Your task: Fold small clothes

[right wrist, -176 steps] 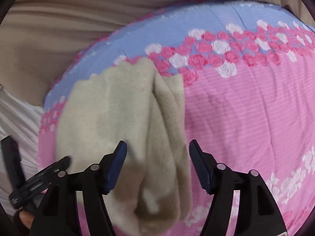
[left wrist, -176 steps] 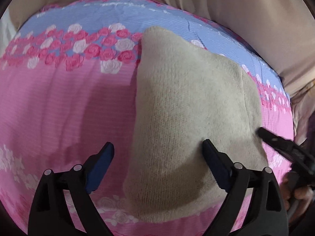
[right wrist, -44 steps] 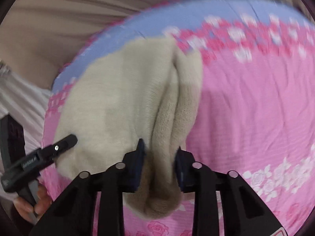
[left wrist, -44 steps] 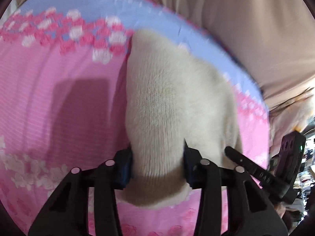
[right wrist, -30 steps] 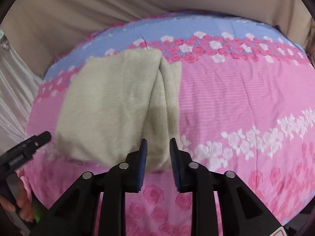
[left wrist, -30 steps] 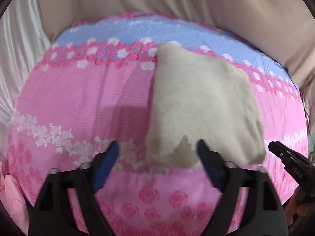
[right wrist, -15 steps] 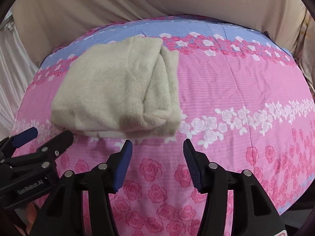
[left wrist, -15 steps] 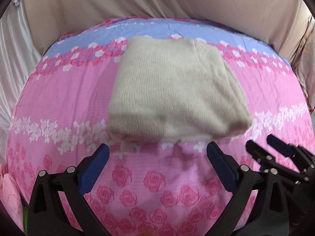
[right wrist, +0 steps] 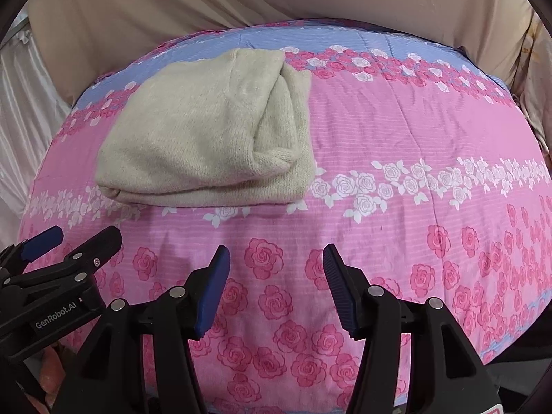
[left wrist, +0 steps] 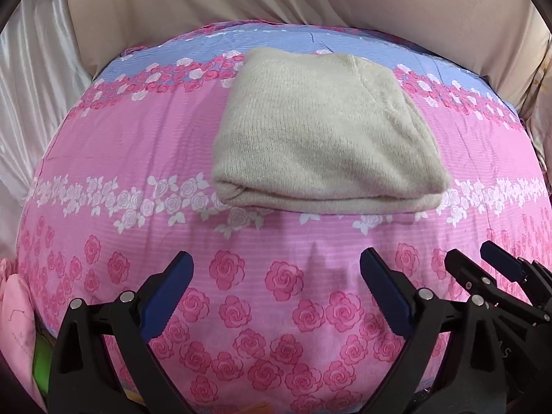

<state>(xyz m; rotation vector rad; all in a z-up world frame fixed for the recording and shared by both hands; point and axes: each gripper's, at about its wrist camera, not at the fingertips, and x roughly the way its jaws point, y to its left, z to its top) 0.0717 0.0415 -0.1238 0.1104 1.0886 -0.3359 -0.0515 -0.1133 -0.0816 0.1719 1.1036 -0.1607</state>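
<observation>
One folded beige knit garment (left wrist: pixel 324 138) near the bedspread's (left wrist: pixel 138 145) far edge, two grippers, left (left wrist: pixel 276 276) and right (right wrist: pixel 276 269)

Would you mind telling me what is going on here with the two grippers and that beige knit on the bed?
A person is folding small clothes with a handheld gripper in each hand. The beige knit garment lies folded on the pink floral bedspread. The left gripper and the right gripper hover over the bedspread short of it, open and empty; the right jaws have just been opening.

Folded beige knit garment (left wrist: pixel 321 131) on bedspread
</observation>
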